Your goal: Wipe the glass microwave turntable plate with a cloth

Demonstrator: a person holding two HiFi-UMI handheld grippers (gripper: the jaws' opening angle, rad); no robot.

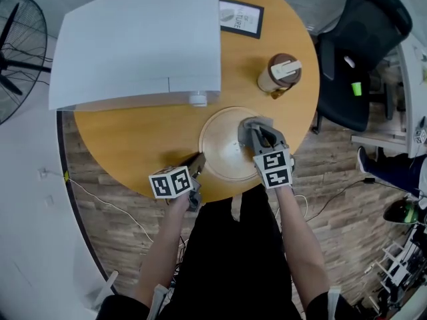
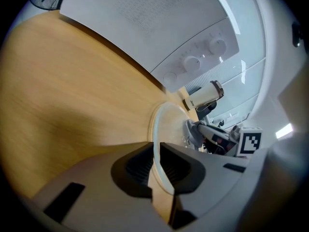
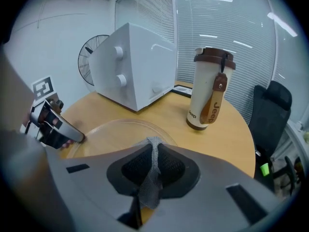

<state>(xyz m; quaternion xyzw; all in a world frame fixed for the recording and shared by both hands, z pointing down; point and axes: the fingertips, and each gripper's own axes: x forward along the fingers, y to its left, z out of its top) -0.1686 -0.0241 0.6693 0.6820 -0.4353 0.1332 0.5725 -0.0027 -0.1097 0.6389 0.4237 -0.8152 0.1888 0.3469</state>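
Note:
The clear glass turntable plate (image 1: 223, 153) lies flat on the round wooden table (image 1: 127, 145), near its front edge. My left gripper (image 1: 199, 163) grips the plate's near-left rim; in the left gripper view the rim (image 2: 155, 129) runs up between the narrow jaws (image 2: 155, 152). My right gripper (image 1: 259, 131) hangs over the plate's right part, shut on a grey mesh cloth (image 3: 152, 178) that sticks out past its tips (image 3: 153, 151). In the right gripper view the plate (image 3: 111, 134) spreads ahead, with the left gripper (image 3: 79, 138) at its far-left edge.
A white microwave (image 1: 140, 39) fills the table's back left, its knobs facing the plate. A tan lidded tumbler (image 1: 280, 72) stands back right, a framed card (image 1: 240, 17) behind it. A black office chair (image 1: 360, 52) and a floor fan (image 1: 17, 52) flank the table.

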